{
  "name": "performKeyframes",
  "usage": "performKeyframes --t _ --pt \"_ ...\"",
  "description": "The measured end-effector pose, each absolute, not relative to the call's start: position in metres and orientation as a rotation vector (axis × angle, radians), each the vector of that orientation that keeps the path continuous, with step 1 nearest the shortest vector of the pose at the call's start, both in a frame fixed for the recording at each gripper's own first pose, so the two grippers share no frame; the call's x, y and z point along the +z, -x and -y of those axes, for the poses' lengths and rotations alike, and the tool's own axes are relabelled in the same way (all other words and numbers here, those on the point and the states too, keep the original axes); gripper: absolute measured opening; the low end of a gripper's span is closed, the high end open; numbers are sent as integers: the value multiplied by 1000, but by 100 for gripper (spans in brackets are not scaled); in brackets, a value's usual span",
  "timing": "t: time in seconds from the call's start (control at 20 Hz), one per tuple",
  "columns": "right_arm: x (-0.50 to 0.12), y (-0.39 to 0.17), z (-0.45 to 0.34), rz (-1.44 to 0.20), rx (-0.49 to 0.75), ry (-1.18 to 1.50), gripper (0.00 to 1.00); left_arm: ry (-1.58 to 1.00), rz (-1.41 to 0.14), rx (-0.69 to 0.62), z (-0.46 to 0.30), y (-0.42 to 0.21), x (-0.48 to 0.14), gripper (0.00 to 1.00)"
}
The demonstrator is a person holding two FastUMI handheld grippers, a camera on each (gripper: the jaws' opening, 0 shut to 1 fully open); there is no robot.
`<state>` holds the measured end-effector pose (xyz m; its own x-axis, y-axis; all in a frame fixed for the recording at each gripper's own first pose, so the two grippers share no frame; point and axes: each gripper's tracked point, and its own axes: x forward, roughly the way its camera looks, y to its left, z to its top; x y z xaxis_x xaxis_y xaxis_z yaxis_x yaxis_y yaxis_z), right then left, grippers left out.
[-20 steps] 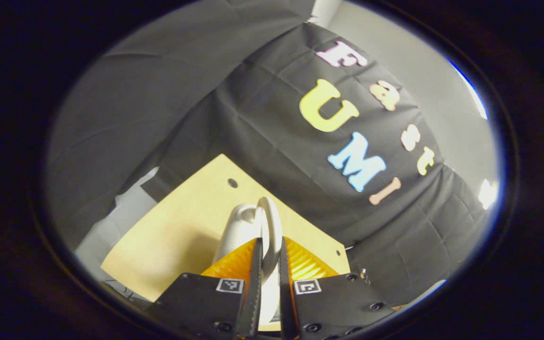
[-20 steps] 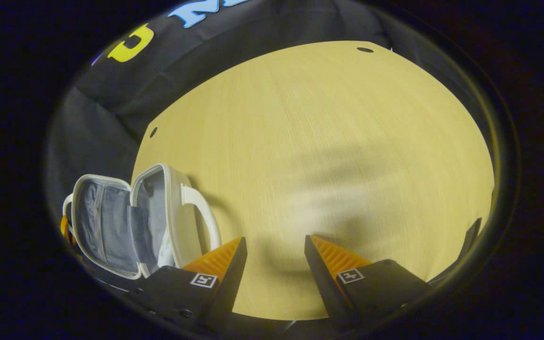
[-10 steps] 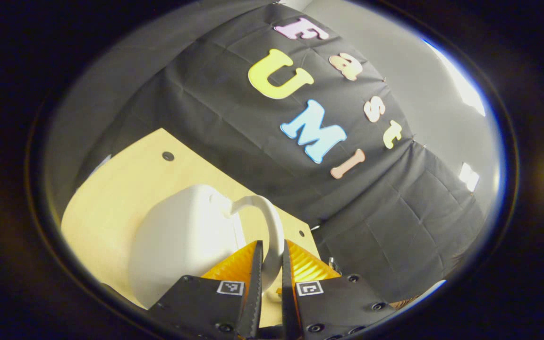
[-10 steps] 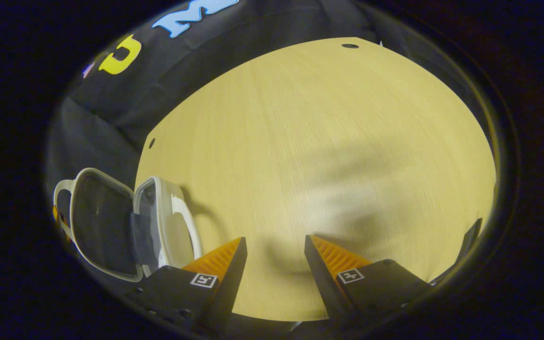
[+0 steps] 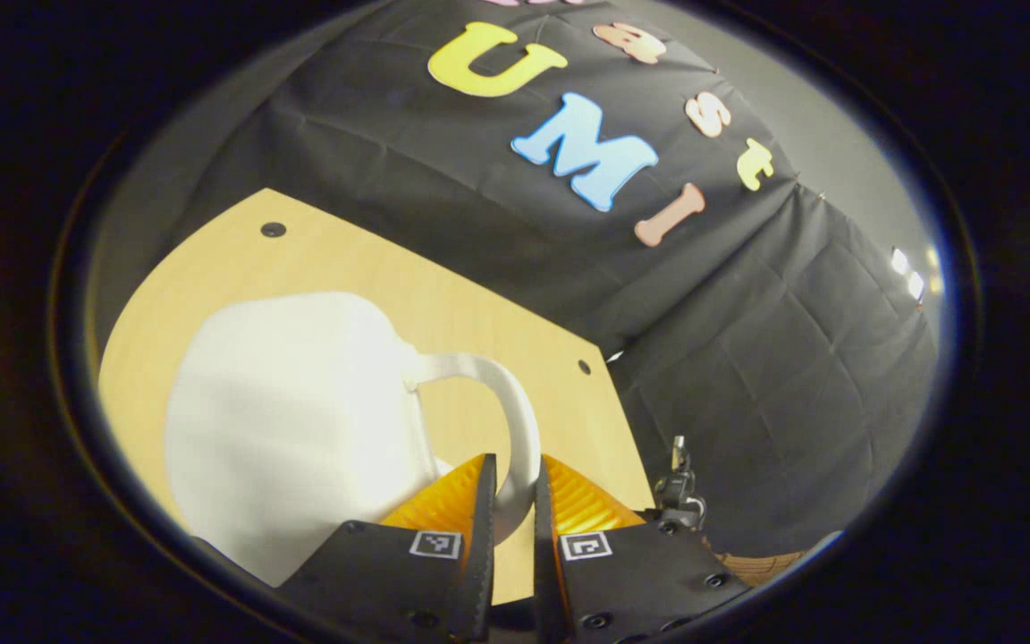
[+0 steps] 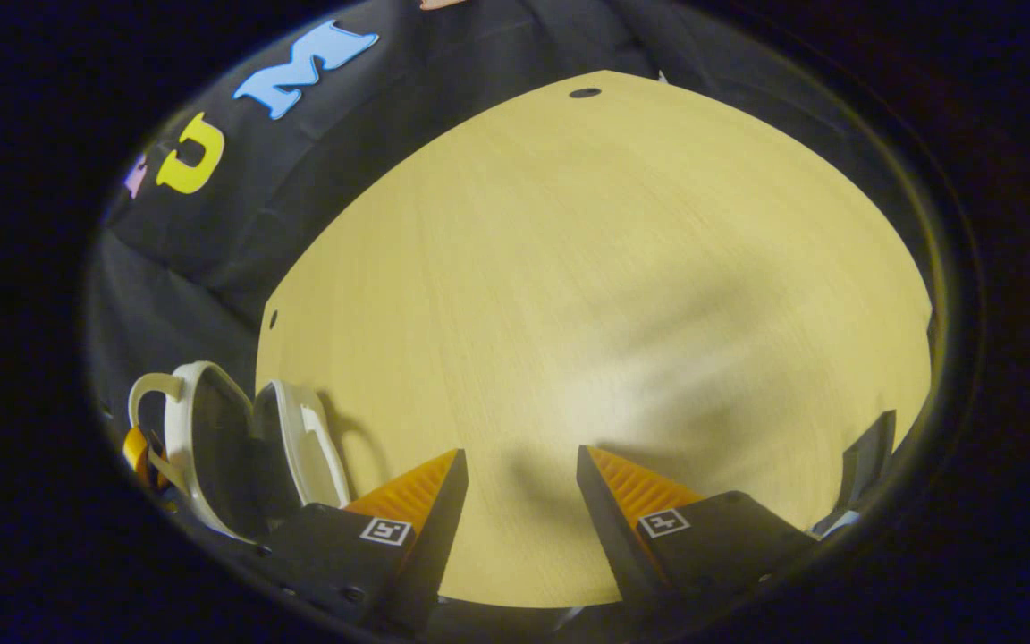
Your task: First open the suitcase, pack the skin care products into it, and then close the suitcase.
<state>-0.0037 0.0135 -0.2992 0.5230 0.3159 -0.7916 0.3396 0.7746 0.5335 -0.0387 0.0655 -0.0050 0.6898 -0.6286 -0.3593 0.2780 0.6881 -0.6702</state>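
The suitcase (image 5: 291, 420) lid has swung nearer shut since a second ago; the left tongs (image 5: 510, 501) stay clamped on its handle (image 5: 502, 402). It stands at the desk (image 6: 622, 295)'s left edge. Right tongs (image 6: 519, 487) gape, holding nothing. The shell looks stiff, light and smooth, so the handle seems the best hold.

The suitcase (image 5: 291, 420) is showing a plain off-white shell with a handle (image 5: 506, 420) of the same off-white, and in the right gripper view its open halves (image 6: 238, 447) are showing off-white rims around a dark lining. The desk (image 6: 586, 313) is showing a pale yellow wood grain with fine straight lines and small dark round holes near its edges. Each tool (image 5: 510, 501) (image 6: 519, 483) is carrying a small black-and-white square marker on its black body.
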Motion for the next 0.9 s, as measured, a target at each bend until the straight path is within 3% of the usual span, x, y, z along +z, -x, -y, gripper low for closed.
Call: performKeyframes --t 0.5,0.65,0.75,0.9 --pt "-291 28 51 -1003 -35 -772 76 503 -813 -312 7 27 -127 27" --pt "-285 20 68 -981 -17 -760 76 461 -780 -259 18 27 -124 42" --pt "-281 21 75 -971 1 -747 76 491 -761 -178 17 22 -121 64" --pt "-275 16 82 -948 25 -739 77 495 -710 -92 15 16 -111 71"
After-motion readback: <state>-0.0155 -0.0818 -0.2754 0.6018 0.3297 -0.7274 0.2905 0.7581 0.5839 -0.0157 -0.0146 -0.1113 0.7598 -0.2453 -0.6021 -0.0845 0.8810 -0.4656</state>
